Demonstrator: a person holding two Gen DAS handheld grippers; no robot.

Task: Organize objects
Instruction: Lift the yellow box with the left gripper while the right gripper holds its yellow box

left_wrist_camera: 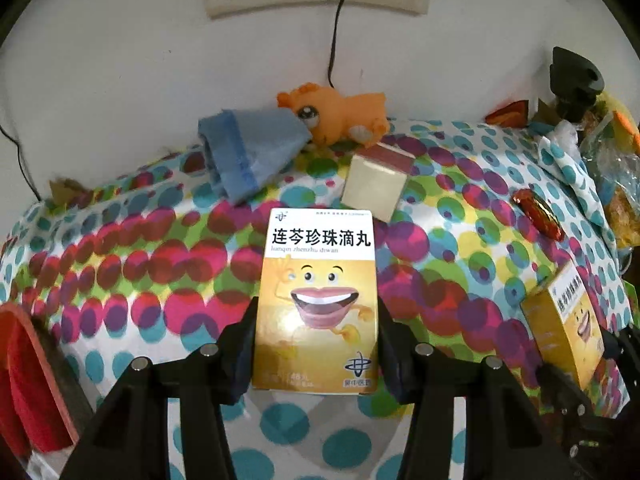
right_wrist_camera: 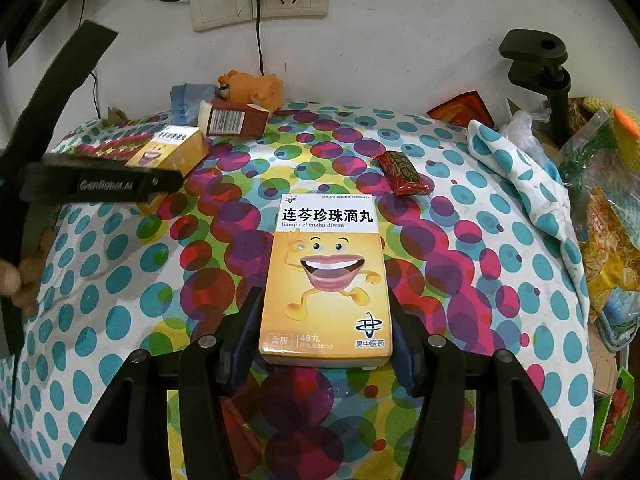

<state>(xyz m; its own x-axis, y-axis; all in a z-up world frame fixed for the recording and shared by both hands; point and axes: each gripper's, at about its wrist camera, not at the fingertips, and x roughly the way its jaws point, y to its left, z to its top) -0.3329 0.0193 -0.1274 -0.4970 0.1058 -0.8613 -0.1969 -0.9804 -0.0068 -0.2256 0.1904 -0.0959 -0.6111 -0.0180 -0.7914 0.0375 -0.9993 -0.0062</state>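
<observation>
You have a yellow pill box in each claw: the left gripper point(left_wrist_camera: 318, 320) grasps its box point(left_wrist_camera: 318, 300), the right gripper point(right_wrist_camera: 326, 312) clenches on the other box point(right_wrist_camera: 326, 280), both over the middle of the dotted table point(right_wrist_camera: 500, 320). Nothing looks sorted yet, I judge: the brown carton point(right_wrist_camera: 234, 120), plush point(right_wrist_camera: 252, 88) and blue cloth point(right_wrist_camera: 186, 100) lie loose at the far edge, the candy point(right_wrist_camera: 402, 174) toward the right.

My left gripper point(left_wrist_camera: 316, 312) and right gripper point(right_wrist_camera: 325, 304) look alike: matte black angular arms, each carrying round silver bolt heads, with dark blue pads lining the inner faces of the fingers. From the right wrist camera I read white "GenRobot.AI" lettering along the left gripper's black side, and bare skin-toned fingers point(right_wrist_camera: 12, 280) show beside it.
</observation>
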